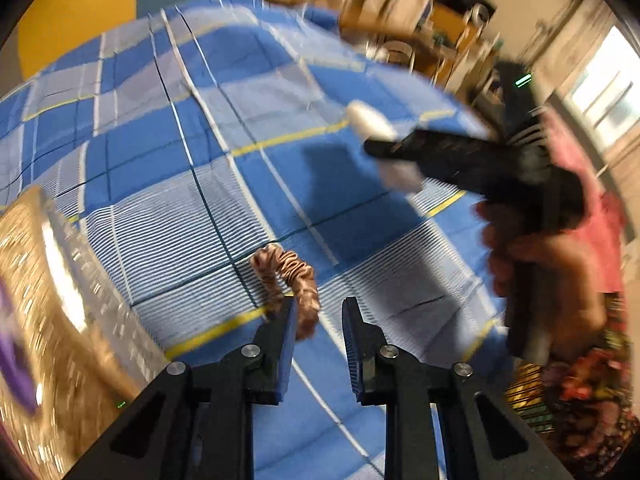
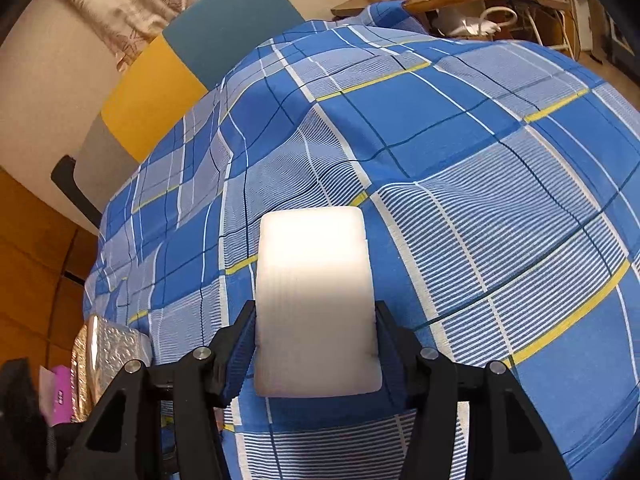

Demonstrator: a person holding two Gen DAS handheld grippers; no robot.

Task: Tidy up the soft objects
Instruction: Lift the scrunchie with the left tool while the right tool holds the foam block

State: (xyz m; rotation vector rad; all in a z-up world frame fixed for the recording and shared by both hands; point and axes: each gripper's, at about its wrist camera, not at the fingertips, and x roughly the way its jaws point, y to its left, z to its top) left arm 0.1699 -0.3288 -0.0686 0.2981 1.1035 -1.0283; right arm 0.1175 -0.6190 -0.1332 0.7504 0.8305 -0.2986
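Observation:
A brown satin scrunchie [image 1: 290,280] hangs at the tip of my left gripper [image 1: 320,312]. It curls round the left finger's pad and stays sharp while the bed blurs behind it, so it rides with the gripper. The jaws are drawn close, with a narrow slit between the pads. My right gripper [image 2: 316,308] is shut on a white foam block [image 2: 316,280], which stands up between its blue pads above the sheet. In the left wrist view, the right gripper [image 1: 380,152] sits at the right over the bed, with the white block [image 1: 372,124] at its tip.
A blue plaid sheet [image 2: 480,140] covers the bed. A shiny gold box [image 1: 48,300] [image 2: 108,352] sits at the bed's left edge, with something purple beside it. A hand [image 1: 532,248] grips the right tool. Yellow and teal panels [image 2: 160,88] stand behind the bed, with desks and shelves beyond.

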